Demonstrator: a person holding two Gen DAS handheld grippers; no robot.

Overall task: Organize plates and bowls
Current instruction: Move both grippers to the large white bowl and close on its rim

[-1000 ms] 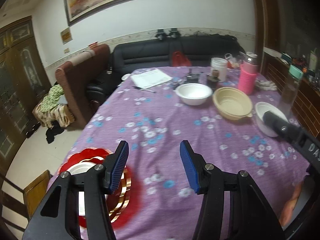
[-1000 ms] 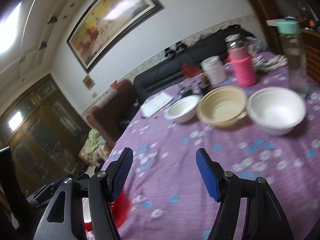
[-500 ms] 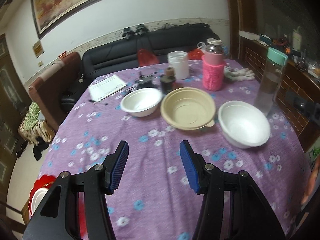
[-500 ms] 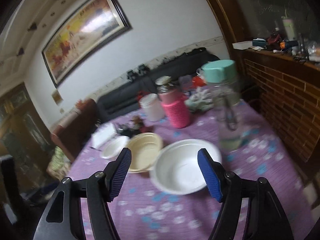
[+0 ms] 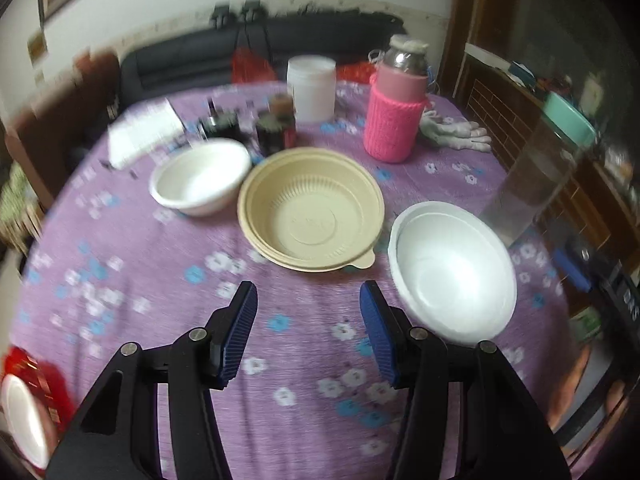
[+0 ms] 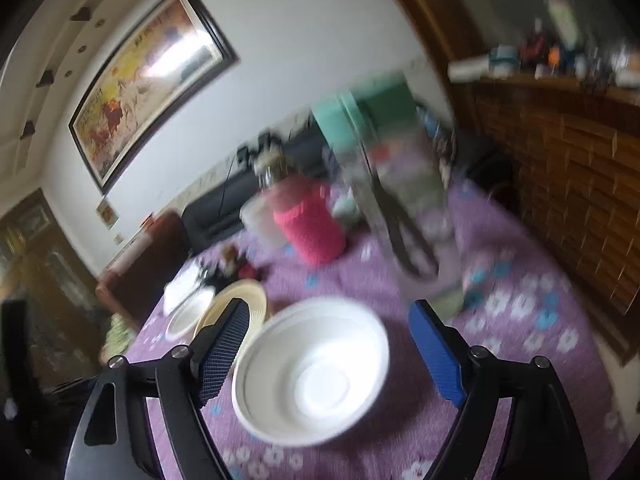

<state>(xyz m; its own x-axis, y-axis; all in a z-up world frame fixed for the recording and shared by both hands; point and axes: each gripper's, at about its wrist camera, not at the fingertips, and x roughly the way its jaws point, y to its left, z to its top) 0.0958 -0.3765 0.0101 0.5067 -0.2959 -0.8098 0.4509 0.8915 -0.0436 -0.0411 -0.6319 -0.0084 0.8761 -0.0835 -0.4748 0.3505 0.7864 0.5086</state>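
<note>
Two open grippers: my right one (image 6: 328, 352) frames the white bowl (image 6: 312, 372) dead ahead, nearer than my left (image 5: 308, 332), empty.

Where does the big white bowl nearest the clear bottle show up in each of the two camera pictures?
Left wrist view: the big white bowl sits right of centre, beside the tan bowl.
Right wrist view: the same bowl lies low in the middle, between the open fingers of the right gripper.
Shared landmark: the pink knitted bottle behind it.
</note>
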